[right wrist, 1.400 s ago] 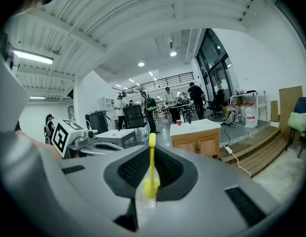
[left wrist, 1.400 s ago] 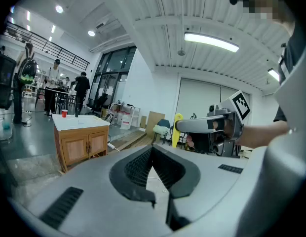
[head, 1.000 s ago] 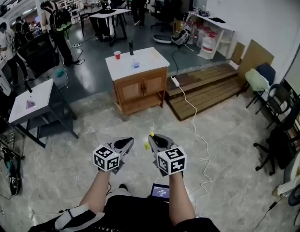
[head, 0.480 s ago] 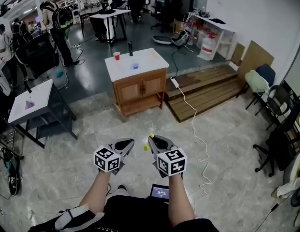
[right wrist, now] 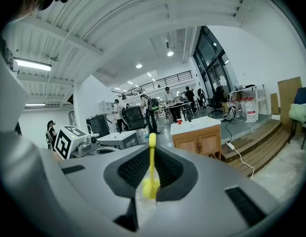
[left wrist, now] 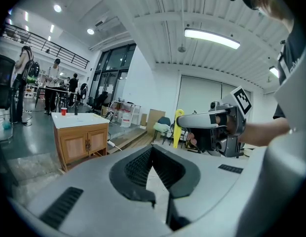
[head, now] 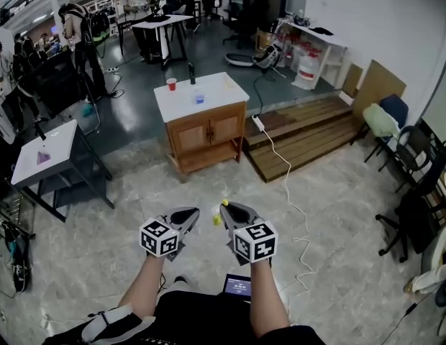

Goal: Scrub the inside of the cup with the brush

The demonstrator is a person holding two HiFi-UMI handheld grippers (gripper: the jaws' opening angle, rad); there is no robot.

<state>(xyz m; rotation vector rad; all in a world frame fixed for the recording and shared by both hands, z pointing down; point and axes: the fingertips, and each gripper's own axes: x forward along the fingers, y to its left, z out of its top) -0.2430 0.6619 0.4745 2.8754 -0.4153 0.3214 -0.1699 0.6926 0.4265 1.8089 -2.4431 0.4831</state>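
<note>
Well, my right gripper is clenched on the yellow brush, whose thin handle stands up between the pads. My left gripper is squeezed closed with nothing in it. Both hang over the bare floor, well apart from the table.

The red cup sits at the table's far left corner, with a dark upright thing near the far edge. A small blue thing sits mid-top, too small to name.

The slim handle could swivel in my grip once I scrub. The light cup could tip unless my left gripper steadies it. A white cable snakes along the floor, an easy trip.

I can read no writing. The marker cubes show only black-and-white squares.
</note>
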